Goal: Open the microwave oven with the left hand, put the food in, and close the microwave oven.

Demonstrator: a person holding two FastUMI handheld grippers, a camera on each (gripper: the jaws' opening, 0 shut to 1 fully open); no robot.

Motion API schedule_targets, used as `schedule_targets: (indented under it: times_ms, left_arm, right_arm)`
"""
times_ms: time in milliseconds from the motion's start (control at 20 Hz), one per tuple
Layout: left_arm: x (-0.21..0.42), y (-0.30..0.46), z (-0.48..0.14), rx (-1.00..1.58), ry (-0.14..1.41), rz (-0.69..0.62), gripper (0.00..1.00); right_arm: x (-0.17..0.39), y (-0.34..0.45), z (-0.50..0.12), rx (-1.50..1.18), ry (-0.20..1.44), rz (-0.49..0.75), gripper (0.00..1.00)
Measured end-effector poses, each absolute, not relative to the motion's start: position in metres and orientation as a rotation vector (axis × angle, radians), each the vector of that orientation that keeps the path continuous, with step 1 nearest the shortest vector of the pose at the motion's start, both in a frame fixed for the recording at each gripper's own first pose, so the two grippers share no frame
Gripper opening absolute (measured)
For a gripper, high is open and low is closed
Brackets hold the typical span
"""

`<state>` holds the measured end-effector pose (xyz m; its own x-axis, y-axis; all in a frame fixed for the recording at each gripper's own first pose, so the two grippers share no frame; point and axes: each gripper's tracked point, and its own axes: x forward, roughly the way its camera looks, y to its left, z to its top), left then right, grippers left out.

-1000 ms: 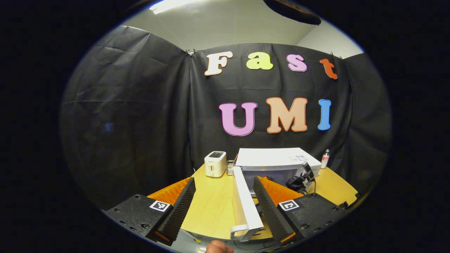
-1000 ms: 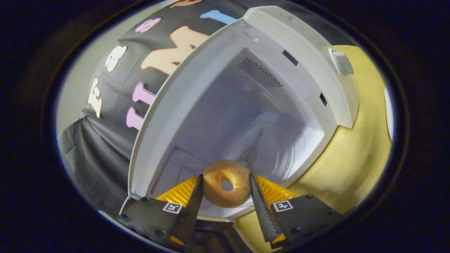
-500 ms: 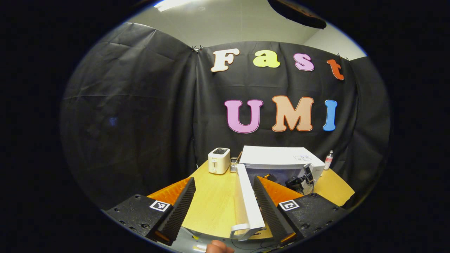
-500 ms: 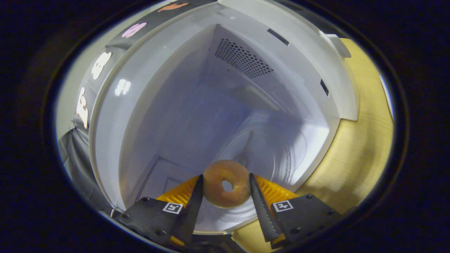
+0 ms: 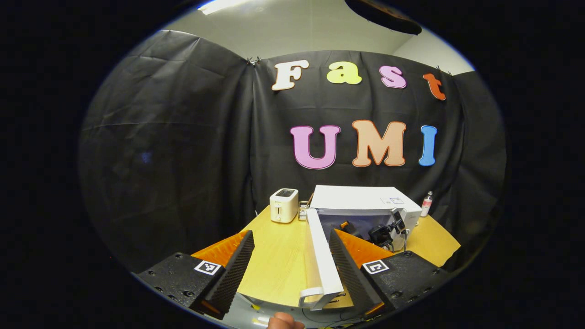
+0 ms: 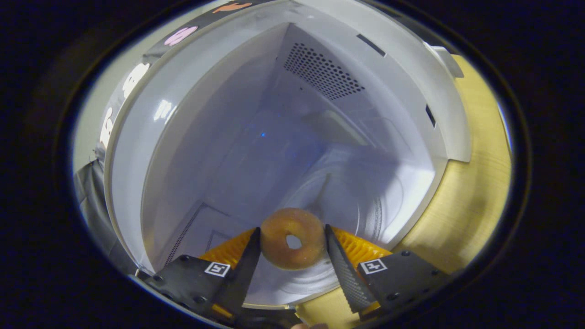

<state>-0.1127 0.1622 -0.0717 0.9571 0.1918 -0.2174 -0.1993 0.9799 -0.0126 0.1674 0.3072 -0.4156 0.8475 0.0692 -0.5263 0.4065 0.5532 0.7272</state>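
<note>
Right gripper (image 6: 290, 267): my black ribbed fingers are pinched on the round golden-brown doughnut with a hole in its middle (image 6: 289, 237), one finger on each side of the ring.
Doughnut position: held upright on edge between my fingers, inside the mouth of the white box-shaped microwave oven (image 6: 320, 114), above the round glass turntable (image 6: 365, 205); I cannot tell whether it touches the glass.
Left gripper (image 5: 292, 269): fingers spread wide and holding nothing; the white microwave door (image 5: 320, 256) stands edge-on between them, swung out over the light wooden table (image 5: 274, 260). I cannot tell whether either finger touches it.
Handling, my judgement: the doughnut looks light and soft with a sugary skin, so a hard squeeze would dent it and a loose one might let it roll. Holding across the outer rim, as now, seems the sound place; the hole offers no help to two flat fingers.
Step in hand: door open, food going in; next calls for lowering it flat onto the turntable and parting my fingers gently.
Risk: released on edge, the ring could roll toward the cavity wall.
Further off: a small white toaster (image 5: 284, 205) stands beside the oven, and a small bottle (image 5: 425, 204) on the oven's far side.
</note>
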Motion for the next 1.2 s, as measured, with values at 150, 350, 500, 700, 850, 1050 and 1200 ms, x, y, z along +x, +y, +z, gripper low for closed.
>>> schedule_targets:
  times_ms: [150,350,500,700,850,1050,1200]
  left_arm:
    - [-0.116,0.161,-0.074,-0.044,0.223,0.194,0.96]
    - [-0.120,0.161,-0.074,-0.029,0.219,0.186,0.96]
    - [-0.121,0.161,-0.072,-0.024,0.215,0.182,0.96]
    - [-0.123,0.162,-0.072,-0.015,0.210,0.178,0.96]
    - [-0.127,0.163,-0.073,-0.004,0.210,0.177,0.96]
    - [-0.129,0.165,-0.069,0.009,0.194,0.179,0.96]
    - [-0.131,0.172,-0.075,0.020,0.194,0.177,0.95]
  right_arm:
    - [0.166,0.306,-0.414,0.957,0.544,-0.219,0.85]
    - [0.162,0.308,-0.415,0.939,0.562,-0.203,0.89]
    - [0.158,0.307,-0.410,0.930,0.559,-0.190,0.89]
    - [0.152,0.297,-0.402,0.893,0.541,-0.174,0.89]
    - [0.145,0.285,-0.396,0.840,0.530,-0.146,0.89]
    - [0.124,0.270,-0.374,0.682,0.503,-0.041,0.98]
    - [0.110,0.249,-0.348,0.544,0.466,0.061,0.98]
